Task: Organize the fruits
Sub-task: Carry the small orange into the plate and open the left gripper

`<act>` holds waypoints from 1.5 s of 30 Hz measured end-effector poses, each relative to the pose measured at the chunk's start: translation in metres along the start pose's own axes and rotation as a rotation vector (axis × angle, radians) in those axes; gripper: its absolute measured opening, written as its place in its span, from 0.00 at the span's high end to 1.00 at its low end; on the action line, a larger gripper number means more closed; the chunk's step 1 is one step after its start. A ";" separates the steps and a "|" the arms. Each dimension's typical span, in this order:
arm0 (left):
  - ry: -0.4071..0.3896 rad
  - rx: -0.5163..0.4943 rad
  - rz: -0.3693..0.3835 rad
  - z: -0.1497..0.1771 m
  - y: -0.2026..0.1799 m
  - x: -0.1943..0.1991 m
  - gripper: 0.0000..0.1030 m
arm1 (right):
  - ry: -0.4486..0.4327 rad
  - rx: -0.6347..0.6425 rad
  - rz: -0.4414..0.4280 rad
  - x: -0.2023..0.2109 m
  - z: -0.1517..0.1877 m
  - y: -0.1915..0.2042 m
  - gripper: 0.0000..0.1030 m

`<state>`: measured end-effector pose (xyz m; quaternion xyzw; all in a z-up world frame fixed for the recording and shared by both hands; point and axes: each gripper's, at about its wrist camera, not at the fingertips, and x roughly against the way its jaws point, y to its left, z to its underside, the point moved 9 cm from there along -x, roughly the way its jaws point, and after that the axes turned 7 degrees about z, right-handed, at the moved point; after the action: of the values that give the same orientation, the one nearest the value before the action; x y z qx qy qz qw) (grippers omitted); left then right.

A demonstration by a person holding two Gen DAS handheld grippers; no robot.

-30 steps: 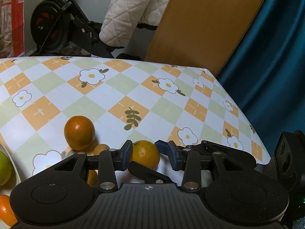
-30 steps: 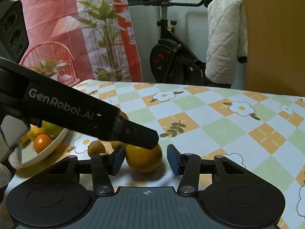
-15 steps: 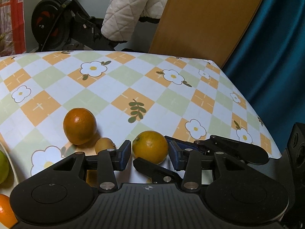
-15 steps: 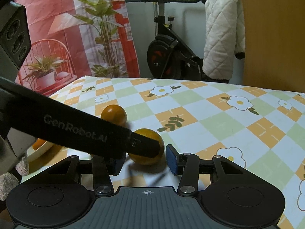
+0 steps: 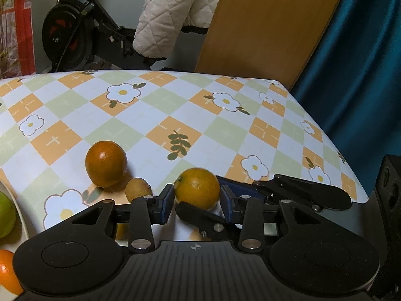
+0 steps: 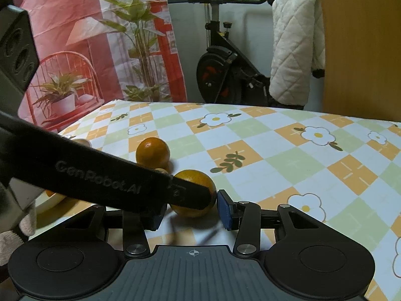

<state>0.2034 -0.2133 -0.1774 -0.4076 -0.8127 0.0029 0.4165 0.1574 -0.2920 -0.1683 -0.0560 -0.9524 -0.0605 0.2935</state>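
An orange (image 5: 197, 188) lies on the checked tablecloth with both grippers around it. My left gripper (image 5: 196, 199) is closing and its blue pads touch the orange on both sides. My right gripper (image 6: 190, 213) is closing on the same orange (image 6: 193, 193) from another angle. Its right pad sits at the fruit's edge, and a sliver of gap shows at the left pad. The left gripper's finger (image 6: 112, 175) crosses in front and hides part of the orange. A darker orange (image 5: 105, 163) and a small brown fruit (image 5: 137, 189) lie just to the left.
A white plate (image 5: 21, 223) at the left edge holds a green fruit (image 5: 5, 213) and a small orange one (image 5: 7, 271). The table's right edge (image 5: 351, 175) runs close by, in front of a blue curtain. An exercise bike and a wooden board stand behind the table.
Both pairs of jaws have narrowed around the orange. The left pads, loose a second ago, now touch it on both sides. The other fruits have not moved.
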 end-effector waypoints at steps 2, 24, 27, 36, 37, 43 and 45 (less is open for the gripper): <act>-0.005 -0.008 -0.001 0.001 -0.003 0.004 0.61 | -0.005 -0.017 0.001 0.004 0.001 0.000 0.61; -0.089 0.054 -0.025 0.029 0.005 0.066 0.61 | -0.035 0.019 -0.038 0.043 0.001 0.051 0.62; -0.113 0.076 -0.030 0.032 0.014 0.081 0.61 | -0.039 0.050 -0.049 0.048 -0.003 0.067 0.62; -0.186 0.122 -0.063 0.039 0.036 0.119 0.61 | -0.054 0.146 -0.088 0.053 -0.016 0.117 0.62; -0.193 0.131 -0.068 0.040 0.039 0.123 0.61 | -0.054 0.155 -0.094 0.053 -0.018 0.124 0.62; -0.223 0.183 -0.096 0.049 0.061 0.145 0.61 | -0.044 0.218 -0.141 0.050 -0.020 0.161 0.62; -0.230 0.201 -0.103 0.053 0.069 0.151 0.61 | -0.036 0.241 -0.153 0.047 -0.020 0.173 0.62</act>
<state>0.1643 -0.0493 -0.1339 -0.3187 -0.8703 0.1095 0.3591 0.1543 -0.1207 -0.1108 0.0513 -0.9593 0.0330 0.2758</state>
